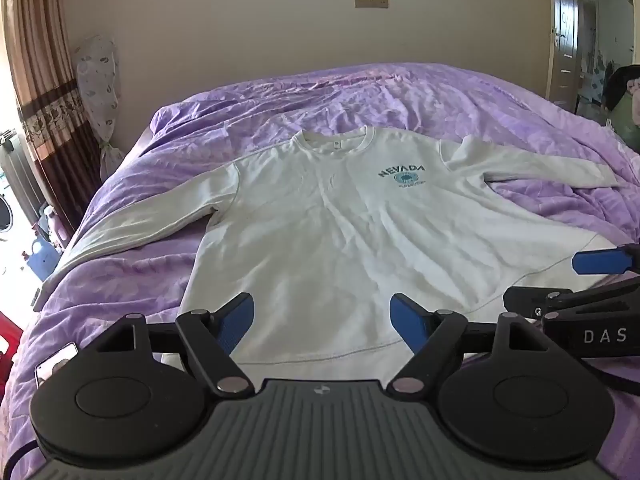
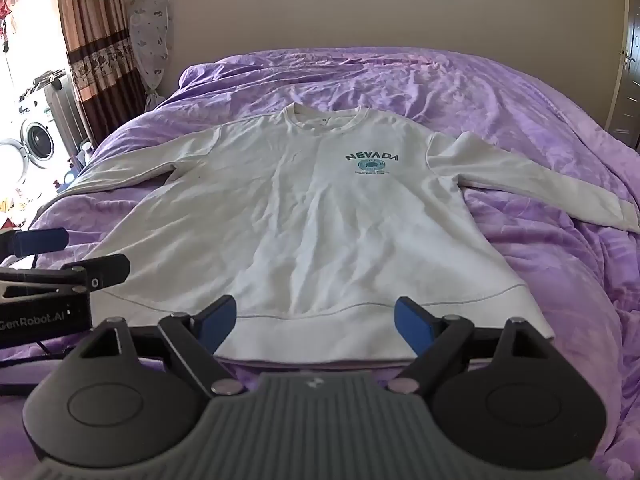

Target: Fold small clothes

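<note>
A white long-sleeved sweatshirt (image 1: 340,216) (image 2: 320,224) with a teal "NEVADA" print lies flat, front up, on a purple bed cover (image 1: 280,104) (image 2: 500,92), collar far, hem near, both sleeves spread out sideways. My left gripper (image 1: 322,322) hovers open over the hem, blue pads wide apart with nothing between them. My right gripper (image 2: 316,322) is open too, just above the hem band, empty. Each gripper shows at the edge of the other's view: the right gripper (image 1: 592,276) on the right side, the left gripper (image 2: 60,256) on the left side.
A phone (image 1: 56,364) lies on the cover at near left. A curtain (image 1: 48,92) and a covered standing fan (image 2: 150,36) stand at the far left, with a washing machine (image 2: 38,144) beyond. A door (image 1: 564,32) is at the right. The bed cover is wrinkled.
</note>
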